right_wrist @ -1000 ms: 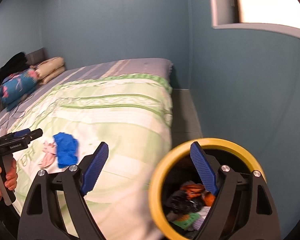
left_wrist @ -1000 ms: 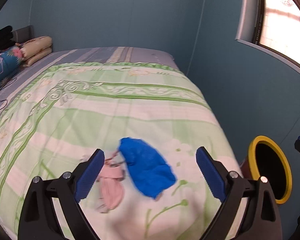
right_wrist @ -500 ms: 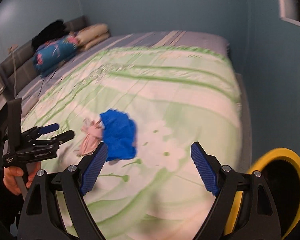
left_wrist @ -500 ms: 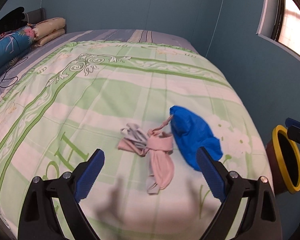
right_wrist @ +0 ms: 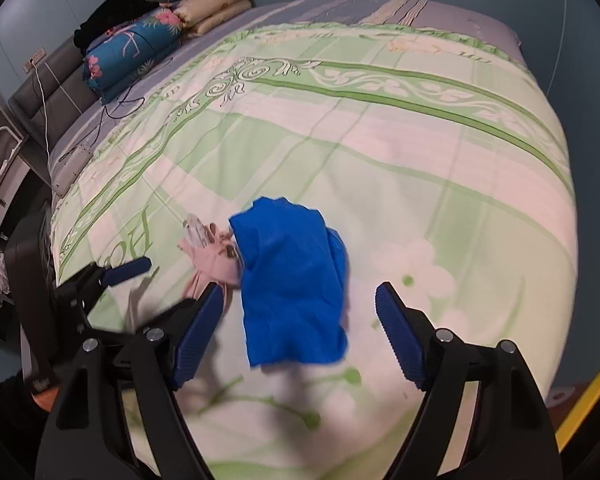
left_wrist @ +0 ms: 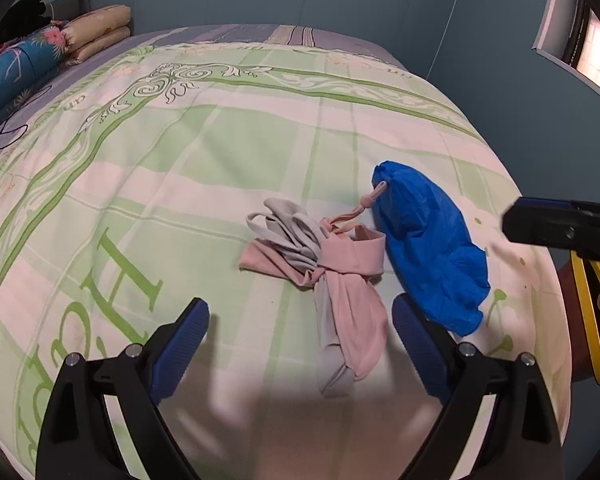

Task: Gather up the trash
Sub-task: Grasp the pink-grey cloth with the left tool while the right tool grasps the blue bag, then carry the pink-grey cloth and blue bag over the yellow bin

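Note:
A crumpled blue piece of trash point(left_wrist: 428, 252) lies on the green and white bedspread point(left_wrist: 180, 168), touching a pink and grey knotted cloth point(left_wrist: 332, 268). My left gripper point(left_wrist: 300, 328) is open and empty, low over the bed, with the pink cloth's near end between its fingers. My right gripper point(right_wrist: 300, 312) is open and empty, with the blue trash point(right_wrist: 292, 284) between its fingers. The pink cloth point(right_wrist: 212, 256) lies left of it. The right gripper's tip point(left_wrist: 560, 228) shows at the right edge of the left wrist view; the left gripper point(right_wrist: 116, 276) shows at the left of the right wrist view.
A bin with a yellow rim point(left_wrist: 592, 320) stands past the bed's right edge, also in the right wrist view point(right_wrist: 588, 412). Pillows point(right_wrist: 172, 28) and a black cable point(right_wrist: 128, 96) lie at the bed's far left. Blue walls enclose the bed.
Both grippers have moved closer over the bed. The right gripper swung from the bin to straddle the blue trash. The left gripper shifted left toward the pink cloth.

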The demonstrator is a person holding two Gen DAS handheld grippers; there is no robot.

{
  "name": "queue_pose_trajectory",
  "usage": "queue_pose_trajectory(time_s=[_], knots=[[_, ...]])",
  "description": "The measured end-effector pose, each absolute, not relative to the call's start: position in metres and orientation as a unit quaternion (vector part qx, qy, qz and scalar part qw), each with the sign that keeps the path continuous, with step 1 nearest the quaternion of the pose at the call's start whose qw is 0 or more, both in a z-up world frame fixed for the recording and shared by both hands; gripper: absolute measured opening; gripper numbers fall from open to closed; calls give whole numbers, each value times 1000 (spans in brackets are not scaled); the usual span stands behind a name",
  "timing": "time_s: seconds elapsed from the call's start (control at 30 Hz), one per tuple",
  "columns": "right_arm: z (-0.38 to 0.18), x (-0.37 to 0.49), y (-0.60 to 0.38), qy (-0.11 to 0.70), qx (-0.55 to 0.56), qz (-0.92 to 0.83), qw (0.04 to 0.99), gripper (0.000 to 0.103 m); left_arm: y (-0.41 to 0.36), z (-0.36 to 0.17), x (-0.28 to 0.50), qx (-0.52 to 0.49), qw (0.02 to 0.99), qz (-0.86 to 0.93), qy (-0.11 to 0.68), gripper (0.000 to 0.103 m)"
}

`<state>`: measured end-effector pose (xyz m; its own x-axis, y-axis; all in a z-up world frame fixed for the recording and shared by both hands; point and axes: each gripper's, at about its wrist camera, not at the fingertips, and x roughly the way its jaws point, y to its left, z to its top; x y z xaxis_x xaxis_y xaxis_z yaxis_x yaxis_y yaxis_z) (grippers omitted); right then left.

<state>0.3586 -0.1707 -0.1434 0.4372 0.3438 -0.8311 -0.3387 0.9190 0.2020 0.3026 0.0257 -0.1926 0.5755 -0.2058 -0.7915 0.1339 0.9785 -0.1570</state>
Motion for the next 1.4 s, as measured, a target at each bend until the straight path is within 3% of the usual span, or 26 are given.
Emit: queue_pose_trajectory(time_s=[0.27,0.47,0.63,0.73,0.83,1.0,1.17,1.4], knots=[[-166,386,-148,513,-19,181,839,74,27,-199,314,-57,881,-101,458,89],[-179,394,-143,525,-20,173,833,64,29,-203,320,-64,879,-100,461,80],[-185,398,-140,531,-25,163,831,63,27,-204,322,-58,878,-102,463,70],[-188,398,-142,534,-24,151,832,49,24,-204,323,-55,877,-108,465,60],[-188,396,-146,535,-16,146,832,43,20,-204,322,-50,875,-119,467,47],[-186,393,-150,532,-17,145,834,25,16,-206,324,-62,868,-136,474,28],[-181,389,-158,524,-19,139,840,11,13,-205,322,-59,868,-138,473,24],[-166,375,-186,501,10,134,855,8,17,-197,318,-70,869,-142,469,18]])
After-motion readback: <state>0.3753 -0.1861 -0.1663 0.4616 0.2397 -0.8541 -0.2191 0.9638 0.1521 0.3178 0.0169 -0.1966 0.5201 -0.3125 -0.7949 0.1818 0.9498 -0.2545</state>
